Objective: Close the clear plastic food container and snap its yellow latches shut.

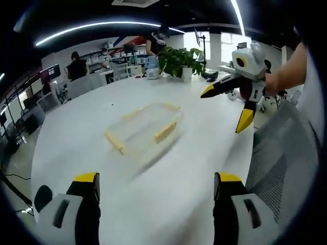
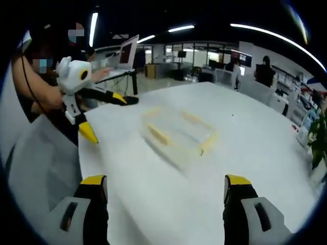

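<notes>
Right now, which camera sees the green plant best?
The left gripper view. The plant stands whole in its white pot at the far side of the white table, beyond the clear container. The right gripper view catches just some leaves at its right edge.

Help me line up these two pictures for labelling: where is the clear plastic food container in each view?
Left gripper view: the clear plastic food container lies near the picture's centre on the white table, ahead of the left gripper.
Right gripper view: it lies just above centre, ahead of the right gripper.
Shared landmark: the container's yellow latches, motion-blurred in both views.
</notes>
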`<state>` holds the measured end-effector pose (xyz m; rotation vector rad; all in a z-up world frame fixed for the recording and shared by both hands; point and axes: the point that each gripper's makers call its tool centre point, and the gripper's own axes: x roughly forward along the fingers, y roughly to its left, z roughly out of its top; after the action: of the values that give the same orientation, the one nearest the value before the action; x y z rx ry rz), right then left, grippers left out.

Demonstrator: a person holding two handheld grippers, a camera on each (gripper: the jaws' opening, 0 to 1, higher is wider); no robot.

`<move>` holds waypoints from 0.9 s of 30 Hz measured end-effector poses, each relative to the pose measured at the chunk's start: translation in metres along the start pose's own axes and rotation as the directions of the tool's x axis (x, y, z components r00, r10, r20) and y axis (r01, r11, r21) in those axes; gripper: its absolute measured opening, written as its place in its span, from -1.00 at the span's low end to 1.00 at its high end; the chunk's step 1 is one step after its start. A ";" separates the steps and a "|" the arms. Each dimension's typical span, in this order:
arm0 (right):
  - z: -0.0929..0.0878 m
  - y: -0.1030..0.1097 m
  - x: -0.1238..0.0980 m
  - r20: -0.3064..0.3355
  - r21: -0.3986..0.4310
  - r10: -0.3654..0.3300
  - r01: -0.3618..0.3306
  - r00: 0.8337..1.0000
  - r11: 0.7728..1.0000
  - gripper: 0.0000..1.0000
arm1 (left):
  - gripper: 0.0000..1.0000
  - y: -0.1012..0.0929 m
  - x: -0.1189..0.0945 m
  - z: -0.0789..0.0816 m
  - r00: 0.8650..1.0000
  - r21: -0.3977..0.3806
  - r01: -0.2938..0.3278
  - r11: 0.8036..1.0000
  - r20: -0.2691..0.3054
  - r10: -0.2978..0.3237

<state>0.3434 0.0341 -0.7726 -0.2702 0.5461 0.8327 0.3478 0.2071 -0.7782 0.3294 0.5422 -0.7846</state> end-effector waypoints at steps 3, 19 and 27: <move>-0.001 0.000 -0.004 0.006 0.007 -0.007 0.007 1.000 1.000 0.91 | 0.89 0.000 -0.002 -0.001 1.000 -0.012 -0.002 1.000 0.006 0.002; -0.019 0.005 -0.019 0.001 0.043 -0.022 0.022 1.000 0.999 0.91 | 0.87 -0.003 -0.014 -0.009 0.999 -0.051 -0.027 0.998 0.020 0.028; -0.023 0.007 -0.025 0.004 0.050 -0.034 0.033 0.999 0.998 0.90 | 0.86 -0.006 -0.021 -0.015 0.999 -0.089 -0.033 0.995 0.029 0.035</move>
<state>0.3159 0.0128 -0.7782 -0.2312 0.5559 0.7860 0.3268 0.2219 -0.7788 0.2437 0.5399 -0.7292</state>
